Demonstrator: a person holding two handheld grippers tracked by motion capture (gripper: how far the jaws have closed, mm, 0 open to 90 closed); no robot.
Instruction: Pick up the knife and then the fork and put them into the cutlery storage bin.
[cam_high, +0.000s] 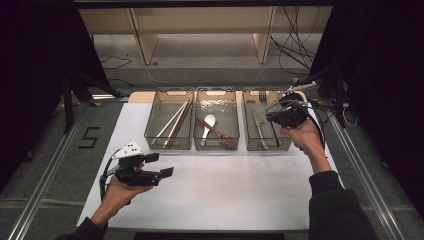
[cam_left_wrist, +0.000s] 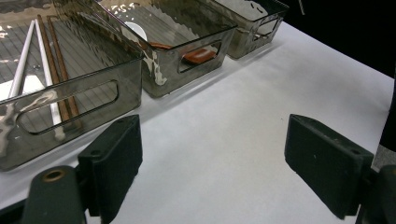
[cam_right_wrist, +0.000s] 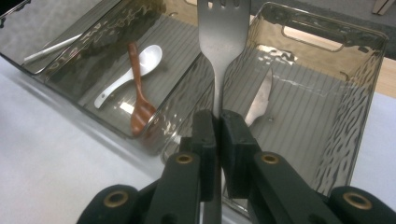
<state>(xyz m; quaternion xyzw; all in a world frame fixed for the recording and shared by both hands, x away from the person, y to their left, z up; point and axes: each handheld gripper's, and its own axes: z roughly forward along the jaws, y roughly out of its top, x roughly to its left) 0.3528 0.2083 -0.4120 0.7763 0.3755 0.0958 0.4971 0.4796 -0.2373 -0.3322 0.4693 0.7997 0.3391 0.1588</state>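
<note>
Right gripper (cam_right_wrist: 217, 126) pinches fork (cam_right_wrist: 221, 42) above knife (cam_right_wrist: 259, 100); spoons (cam_right_wrist: 135, 79) sit beside.

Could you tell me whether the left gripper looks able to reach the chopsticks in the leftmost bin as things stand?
Probably yes: the left gripper is open over bare table, and the chopsticks lie uncovered in the open-topped bin just ahead.

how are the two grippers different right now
The right gripper is shut on a metal fork, its jaws pressed on the handle; the left gripper is open and holds nothing. The right one hangs over the right-hand bin; the left one sits over the bare white table. Both are hand-held with black jaws.
</note>
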